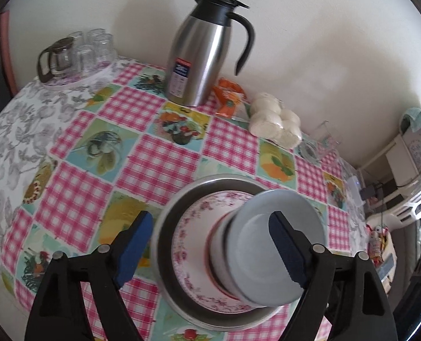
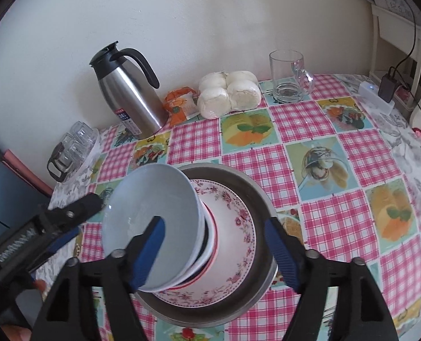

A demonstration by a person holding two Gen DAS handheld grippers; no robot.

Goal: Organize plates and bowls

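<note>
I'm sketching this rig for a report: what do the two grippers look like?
Both the left gripper and the right gripper have black plastic arms with round silver pivot pins, each ending in blue ridged pads. White lettering marks the left gripper's body.

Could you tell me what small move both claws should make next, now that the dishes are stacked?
Probably lift both claws straight up and away. The left claw and right claw both stand open, and the pale blue bowl already sits atop the bowls on the floral plate in the metal pan. The left claw's pads straddle the stack, so sideways motion risks toppling it.
</note>
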